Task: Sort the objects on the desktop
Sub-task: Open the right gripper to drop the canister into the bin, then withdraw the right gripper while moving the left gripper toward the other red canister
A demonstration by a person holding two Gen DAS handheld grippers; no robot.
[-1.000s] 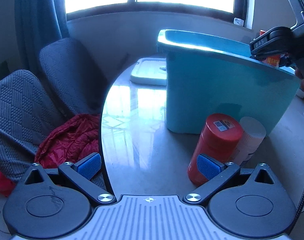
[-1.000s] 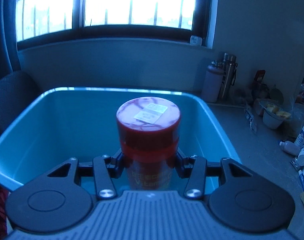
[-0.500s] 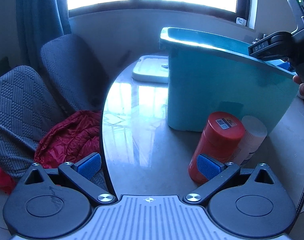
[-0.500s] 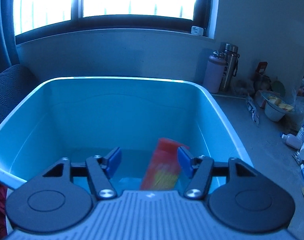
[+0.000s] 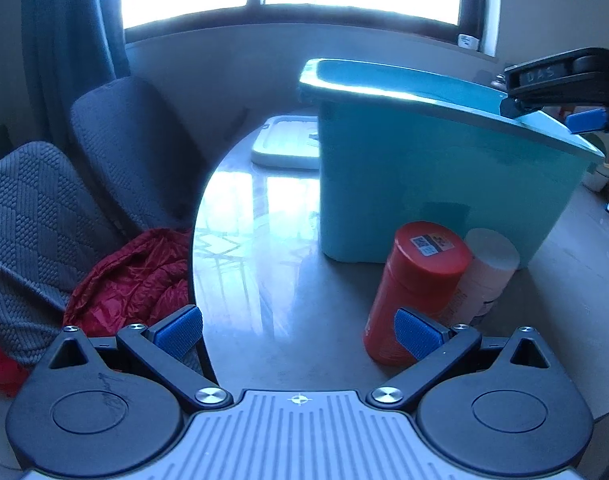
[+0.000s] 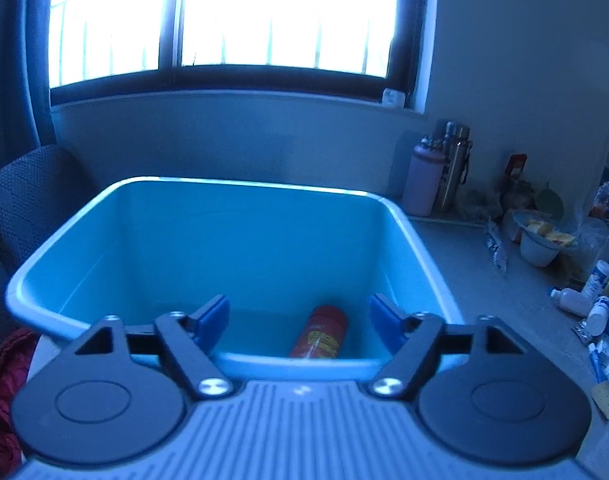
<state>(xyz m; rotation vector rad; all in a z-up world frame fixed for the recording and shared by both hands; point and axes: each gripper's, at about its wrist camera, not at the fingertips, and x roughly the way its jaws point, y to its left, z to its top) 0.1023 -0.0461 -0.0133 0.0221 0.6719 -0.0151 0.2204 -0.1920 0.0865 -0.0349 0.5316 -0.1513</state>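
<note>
Left tool [image 5: 298, 334] is spread wide and holding nothing, low over the bench [image 5: 272, 280]. Its right pad sits just in front of the upright red canister [image 5: 414, 284], no grip on it. Right tool [image 6: 300, 320] hangs above the teal bin [image 6: 232, 240], jaws well apart, empty too.

Out from the left tool: that red canister stands with a white bottle [image 5: 484, 268] just behind it, seemingly touching, both close against the bin's outer wall. Looks like rigid plastic, smooth-sided, likely light, so a bit slippery. Best bet is pinching the straight body mid-height, below the wider cap, so it won't tip into its neighbour.

Down in the bin, one red canister [image 6: 320, 334] lies on its side on the floor.

The count: two red canisters, one in and one out; one white bottle waiting; one bin. Off to the right, a scatter of small bottles [image 6: 592, 300] on the bench, too jumbled to count.
</note>
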